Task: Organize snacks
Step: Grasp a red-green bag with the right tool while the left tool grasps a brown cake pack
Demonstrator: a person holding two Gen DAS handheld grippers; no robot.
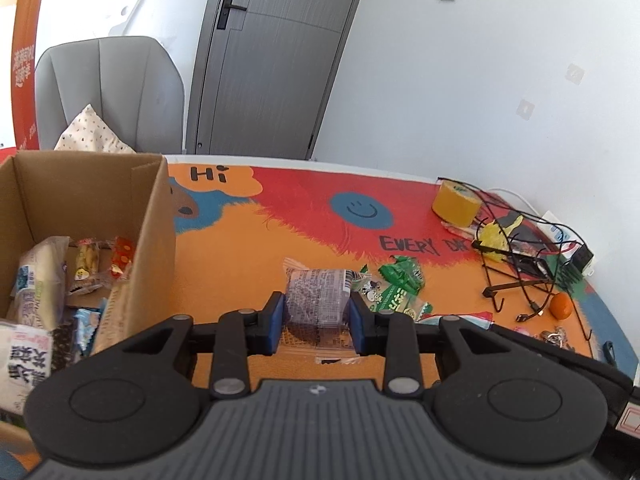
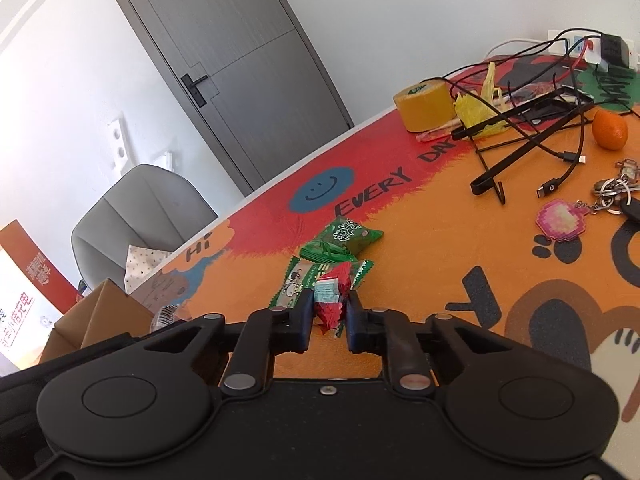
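My left gripper (image 1: 317,312) is shut on a clear-wrapped dark cake snack (image 1: 316,298), held just above the orange mat. To its left stands an open cardboard box (image 1: 156,216) with several wrapped snacks (image 1: 38,280) inside. Green snack packets (image 1: 400,284) lie on the mat right of the held cake. In the right wrist view my right gripper (image 2: 329,307) is shut on a small red and pale-blue wrapped candy (image 2: 330,300). Just beyond it lie a green-and-white packet (image 2: 298,282) and a green packet (image 2: 340,240). A corner of the box (image 2: 100,312) shows at the far left.
A yellow tape roll (image 1: 456,202), a black wire rack with cables (image 1: 516,264), a power strip (image 1: 568,240) and an orange fruit (image 1: 560,306) crowd the table's right end. Keys and a pink keychain (image 2: 560,220) lie near the fruit (image 2: 610,128). A grey chair (image 1: 108,92) stands behind the box.
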